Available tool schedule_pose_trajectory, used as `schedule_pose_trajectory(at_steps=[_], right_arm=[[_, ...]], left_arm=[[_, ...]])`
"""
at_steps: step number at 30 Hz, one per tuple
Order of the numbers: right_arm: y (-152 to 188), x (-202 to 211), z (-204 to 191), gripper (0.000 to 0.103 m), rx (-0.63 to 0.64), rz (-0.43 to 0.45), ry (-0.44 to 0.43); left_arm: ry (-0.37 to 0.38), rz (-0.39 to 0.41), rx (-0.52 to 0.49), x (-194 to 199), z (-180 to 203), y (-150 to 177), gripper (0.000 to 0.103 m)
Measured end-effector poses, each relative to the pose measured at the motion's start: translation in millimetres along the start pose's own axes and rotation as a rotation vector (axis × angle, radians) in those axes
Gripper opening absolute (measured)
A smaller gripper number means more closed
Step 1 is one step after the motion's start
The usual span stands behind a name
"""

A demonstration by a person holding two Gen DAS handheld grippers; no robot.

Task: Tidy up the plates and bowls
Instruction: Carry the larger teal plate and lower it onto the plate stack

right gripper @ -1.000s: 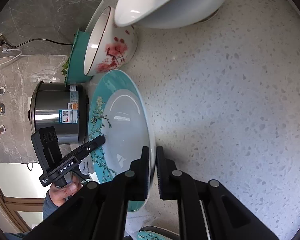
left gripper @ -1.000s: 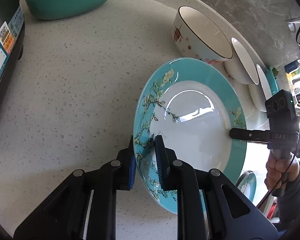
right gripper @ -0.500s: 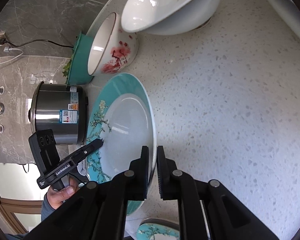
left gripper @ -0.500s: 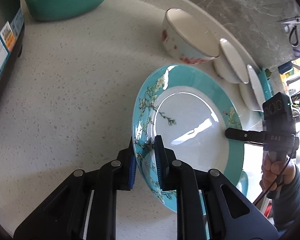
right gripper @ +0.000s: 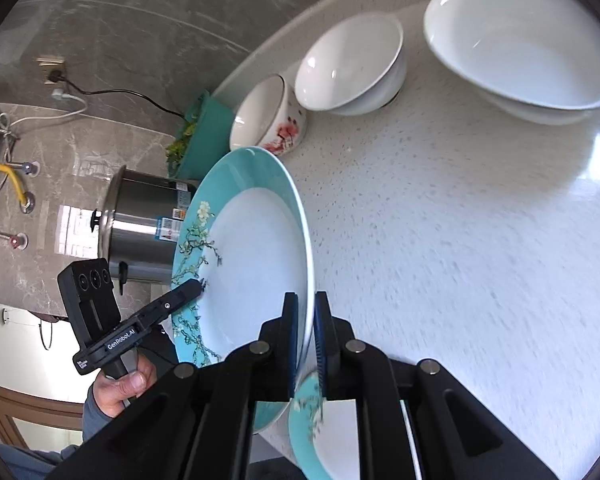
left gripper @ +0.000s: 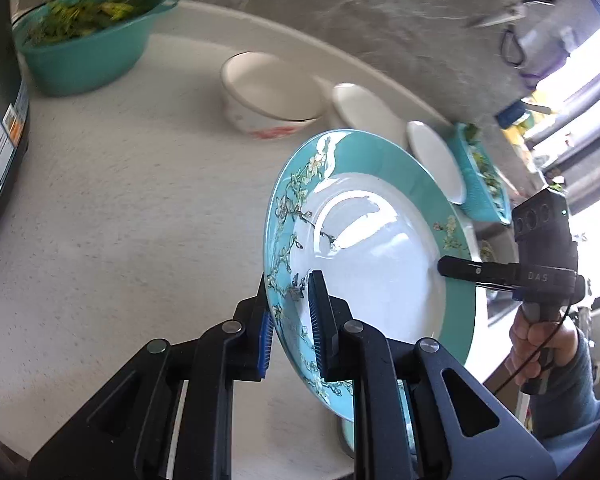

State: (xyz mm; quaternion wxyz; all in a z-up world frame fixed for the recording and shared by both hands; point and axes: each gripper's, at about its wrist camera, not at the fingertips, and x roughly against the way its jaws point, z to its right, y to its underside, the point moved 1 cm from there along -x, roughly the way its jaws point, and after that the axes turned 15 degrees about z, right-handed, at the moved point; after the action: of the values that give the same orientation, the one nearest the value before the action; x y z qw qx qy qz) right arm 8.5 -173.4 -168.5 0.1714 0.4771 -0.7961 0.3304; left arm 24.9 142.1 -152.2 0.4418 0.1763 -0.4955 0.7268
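Note:
A teal-rimmed plate with a blossom pattern (left gripper: 380,260) hangs tilted above the speckled counter (left gripper: 140,220), held from both sides. My left gripper (left gripper: 290,280) is shut on its near rim, the blue pads pressing both faces. My right gripper (right gripper: 305,298) is shut on the opposite rim (right gripper: 306,240). Each gripper shows in the other's view, clamped on the far edge with a hand around its grip. A second teal plate (right gripper: 320,432) lies below on the counter edge. A red-flowered bowl (right gripper: 268,120), a white bowl (right gripper: 352,68) and a larger white bowl (right gripper: 520,44) stand in a row at the back.
A steel rice cooker (right gripper: 144,228) stands at the counter's far end. A teal basket of greens (left gripper: 88,36) sits beside it, and another teal basket (left gripper: 480,176) lies past the bowls. Scissors (left gripper: 496,16) hang on the grey marble wall.
Both grippers have risen with the plate clamped between them, lifting it off the counter. The bowls and counter now look farther away, and the second plate has come into view underneath.

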Motion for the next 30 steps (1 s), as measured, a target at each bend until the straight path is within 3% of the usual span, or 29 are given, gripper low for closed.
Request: schedule_pose_trajectory(at_steps=[6,11,20,30], right_arm=[[26.3,49.4,-1.7,0.012,0.019,0.069,0.028],[62.0,77.5,10.0,0.012,0.033,0.111,0.113],[105.6,76.8,28.7,0.013,0.061,0.106,0.23],[125.2,78.5,38.1,0.013,0.1,0.117,0.27]], left_arm=[[0.06,-0.007,-0.073,23.9,46.1,17.6,0.014],[0.09,-0.086,-0.123,20.6,71.5,57.0,0.014],[0.066,-0.192,-0.191,5.2,77.5,117.6,0.015],[0.055,-0.201,-0.235,-16.3,79.3,125.7,0.015]])
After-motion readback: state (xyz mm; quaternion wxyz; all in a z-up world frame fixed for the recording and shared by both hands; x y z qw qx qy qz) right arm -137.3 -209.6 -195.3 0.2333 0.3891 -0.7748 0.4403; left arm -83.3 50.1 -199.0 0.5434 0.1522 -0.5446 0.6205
